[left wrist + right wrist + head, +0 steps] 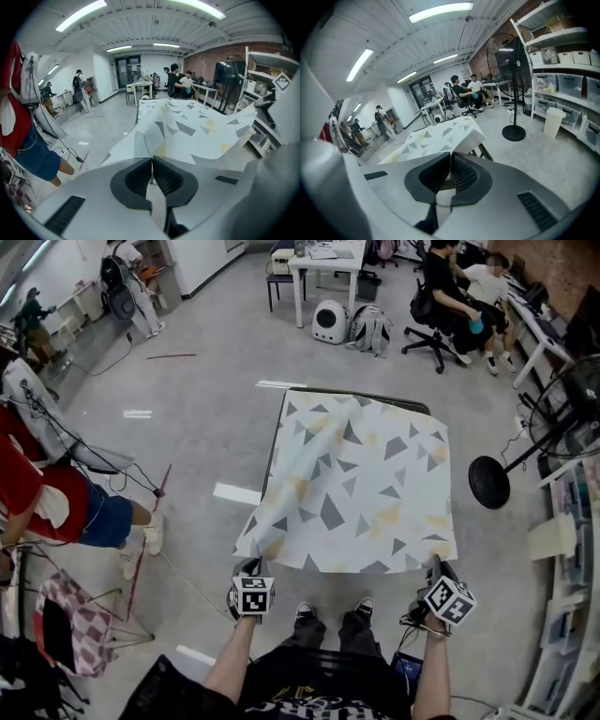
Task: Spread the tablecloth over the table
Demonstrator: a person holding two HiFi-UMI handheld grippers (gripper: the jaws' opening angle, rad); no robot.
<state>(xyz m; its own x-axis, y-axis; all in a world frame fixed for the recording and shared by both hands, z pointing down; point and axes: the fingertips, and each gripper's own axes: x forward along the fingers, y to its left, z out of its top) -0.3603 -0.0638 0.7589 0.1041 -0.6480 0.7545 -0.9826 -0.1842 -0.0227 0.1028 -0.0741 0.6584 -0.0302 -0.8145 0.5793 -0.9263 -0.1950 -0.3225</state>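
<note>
My left gripper (pixel 151 161): jaws together, pinching near-left corner of tablecloth (pixel 356 484). Right gripper (pixel 450 158): likewise clamped on near-right corner. Cloth runs ahead of both tools over table (pixel 375 398). Holding both corners, likely to pull it taut and square.

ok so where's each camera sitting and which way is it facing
Head view: on the person's head, looking steeply down at the tablecloth; both forearms, shoes, left gripper and right gripper show.
Left gripper view: on the left gripper, looking along its jaws, shut on the tablecloth, across it; the right gripper shows at right.
Right gripper view: on the right gripper, looking along its shut jaws over the tablecloth toward a standing fan.
Shared: all three see the tablecloth.
</note>
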